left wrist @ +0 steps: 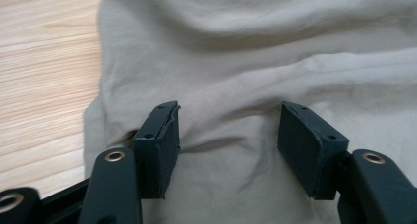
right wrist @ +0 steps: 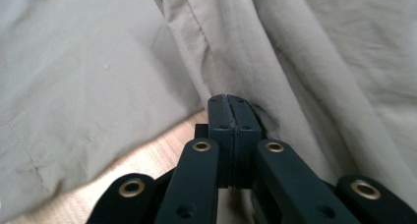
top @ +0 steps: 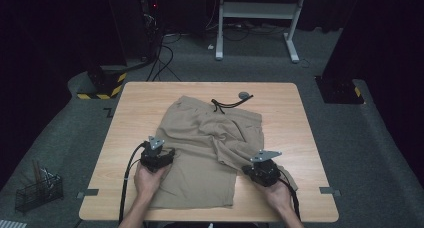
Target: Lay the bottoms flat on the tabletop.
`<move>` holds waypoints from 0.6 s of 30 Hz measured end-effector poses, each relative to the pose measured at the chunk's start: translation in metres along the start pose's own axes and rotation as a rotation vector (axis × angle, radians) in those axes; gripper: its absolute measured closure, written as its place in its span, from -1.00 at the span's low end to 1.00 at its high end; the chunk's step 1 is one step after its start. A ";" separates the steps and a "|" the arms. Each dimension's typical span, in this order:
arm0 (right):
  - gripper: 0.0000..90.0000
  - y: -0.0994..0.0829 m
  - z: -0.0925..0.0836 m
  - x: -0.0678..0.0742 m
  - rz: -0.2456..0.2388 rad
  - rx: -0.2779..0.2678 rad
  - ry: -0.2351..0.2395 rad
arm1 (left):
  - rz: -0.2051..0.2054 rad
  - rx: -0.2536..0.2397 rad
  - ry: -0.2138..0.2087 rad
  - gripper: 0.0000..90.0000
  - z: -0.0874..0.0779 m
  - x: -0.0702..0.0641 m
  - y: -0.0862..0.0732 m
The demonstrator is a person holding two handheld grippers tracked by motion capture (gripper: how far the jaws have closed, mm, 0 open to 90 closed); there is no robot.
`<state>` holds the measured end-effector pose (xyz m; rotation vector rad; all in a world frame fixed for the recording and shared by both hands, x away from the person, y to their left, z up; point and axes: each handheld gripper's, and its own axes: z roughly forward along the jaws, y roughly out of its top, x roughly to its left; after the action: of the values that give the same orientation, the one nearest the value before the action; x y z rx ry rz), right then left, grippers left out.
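Beige shorts (top: 205, 148) lie spread and rumpled on the wooden table (top: 280, 103), waistband at the far side, with a black drawstring (top: 227, 105) trailing from it. My left gripper (top: 159, 155) rests over the left leg; in the left gripper view it (left wrist: 228, 121) stands open, its pads (left wrist: 305, 145) down on the beige cloth (left wrist: 246, 62) with a wide gap. My right gripper (top: 260, 170) is at the right leg's hem. In the right gripper view it (right wrist: 230, 103) is shut, and folds of the shorts (right wrist: 319, 62) run into its tip as if pinched there.
A small grey round object (top: 244, 94) lies at the drawstring's far end. Bare wood (left wrist: 39, 62) lies left of the shorts. On the floor are a wire basket (top: 37, 190) at the left and a white table frame (top: 260, 10) beyond.
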<state>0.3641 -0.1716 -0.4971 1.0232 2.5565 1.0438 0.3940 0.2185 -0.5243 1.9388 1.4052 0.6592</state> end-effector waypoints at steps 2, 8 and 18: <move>0.52 -0.002 -0.002 0.003 -0.005 0.015 0.002 | -0.015 0.012 0.017 -0.08 -0.002 0.006 -0.001; 0.99 -0.012 0.003 0.010 -0.043 0.052 -0.020 | -0.017 0.015 -0.028 -0.09 -0.011 0.000 -0.004; 1.00 0.008 -0.018 0.043 -0.115 -0.069 0.010 | -0.010 -0.017 -0.030 -0.13 -0.009 -0.007 -0.011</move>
<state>0.3289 -0.1487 -0.4753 0.8453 2.5346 1.1005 0.3788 0.2162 -0.5266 1.9192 1.3856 0.6330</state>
